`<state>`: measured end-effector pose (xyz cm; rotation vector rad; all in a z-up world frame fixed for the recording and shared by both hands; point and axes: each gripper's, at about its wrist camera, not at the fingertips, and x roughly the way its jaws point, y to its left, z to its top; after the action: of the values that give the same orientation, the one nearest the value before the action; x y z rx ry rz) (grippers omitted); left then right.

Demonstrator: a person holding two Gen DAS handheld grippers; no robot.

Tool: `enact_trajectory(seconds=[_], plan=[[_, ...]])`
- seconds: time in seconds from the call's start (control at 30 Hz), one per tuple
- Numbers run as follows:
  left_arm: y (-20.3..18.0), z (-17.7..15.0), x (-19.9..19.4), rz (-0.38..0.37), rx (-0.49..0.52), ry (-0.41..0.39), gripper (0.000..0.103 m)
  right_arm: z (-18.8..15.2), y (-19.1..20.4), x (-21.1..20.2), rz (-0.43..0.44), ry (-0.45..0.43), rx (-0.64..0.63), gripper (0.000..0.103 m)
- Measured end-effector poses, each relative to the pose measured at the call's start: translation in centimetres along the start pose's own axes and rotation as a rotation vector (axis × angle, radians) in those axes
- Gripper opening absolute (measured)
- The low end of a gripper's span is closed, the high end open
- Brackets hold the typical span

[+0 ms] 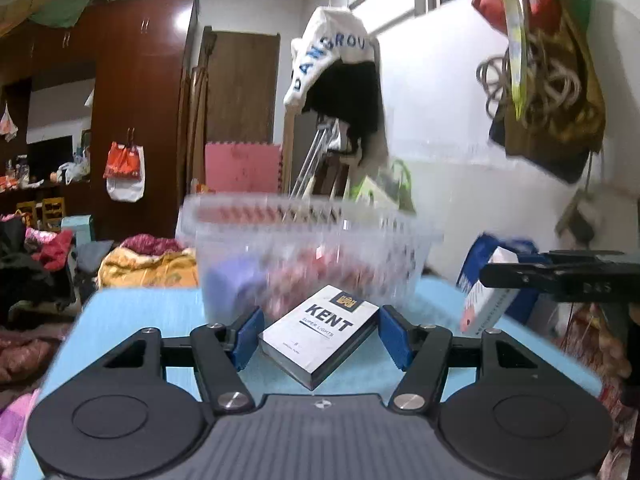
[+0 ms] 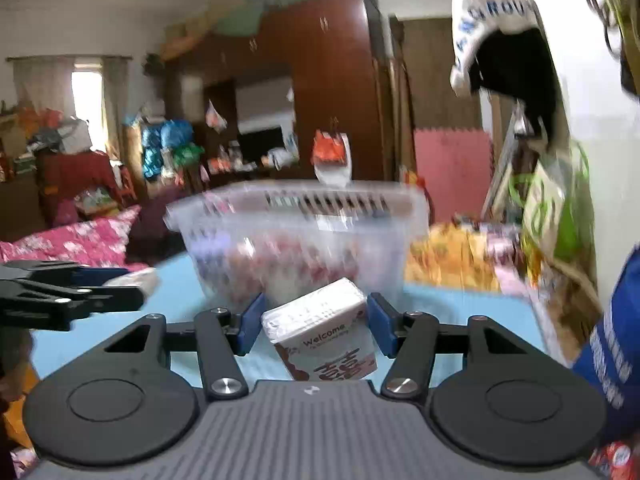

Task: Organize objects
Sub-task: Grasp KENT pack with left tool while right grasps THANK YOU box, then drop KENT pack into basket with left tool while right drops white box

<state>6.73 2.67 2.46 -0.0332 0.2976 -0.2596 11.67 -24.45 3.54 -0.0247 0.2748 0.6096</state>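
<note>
My left gripper (image 1: 320, 320) is shut on a white Kent cigarette pack (image 1: 320, 336), held tilted above the light blue table (image 1: 132, 320). My right gripper (image 2: 316, 308) is shut on a small tissue pack (image 2: 324, 332) printed "Welcome", also off the table. Just beyond both stands a clear plastic basket (image 1: 304, 248) (image 2: 304, 236) with red, white and purple items inside, blurred. The right gripper (image 1: 492, 276) shows side-on at the right of the left wrist view with the tissue pack (image 1: 480, 308). The left gripper (image 2: 120, 286) shows at the left of the right wrist view.
A blue bag (image 2: 608, 340) with white print stands at the table's right edge. A white cap (image 1: 332, 56) and bags hang on the white wall (image 1: 440, 120) behind. Bedding and clothes (image 2: 80, 240) lie left of the table, before a brown wardrobe (image 1: 140, 120).
</note>
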Motion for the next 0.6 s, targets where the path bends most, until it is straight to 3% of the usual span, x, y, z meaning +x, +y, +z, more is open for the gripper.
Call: enact_trajectory(seconds=[0.13,0.3,0.47,0.53,0.6], plan=[[0.0,4.6,1.3,-0.021,-0.003,-0.013,0.067,4.4,1.0,0.6,0.001,-0.035,-0.044,0.059],[0.4,10.2,6.3,0.073,-0.028,-0.003,0.067,10.5,1.8,5.9,-0.049,-0.027,-0.089,0.059],[2.3,11.2,12.7,0.15,-0.077,0.097,0.068,11.2,1.5,12.0,-0.181,0.061,-0.159,0.061],[3.0,10.5,14.3,0.169,-0.078,0.13,0.075,10.7,1.1,13.6,-0.177,0.082,-0.153,0.068],[3.8,9.7,15.3,0.188,-0.084,0.142,0.077,10.3,0.6,14.7,-0.174,0.092,-0.151,0.093]])
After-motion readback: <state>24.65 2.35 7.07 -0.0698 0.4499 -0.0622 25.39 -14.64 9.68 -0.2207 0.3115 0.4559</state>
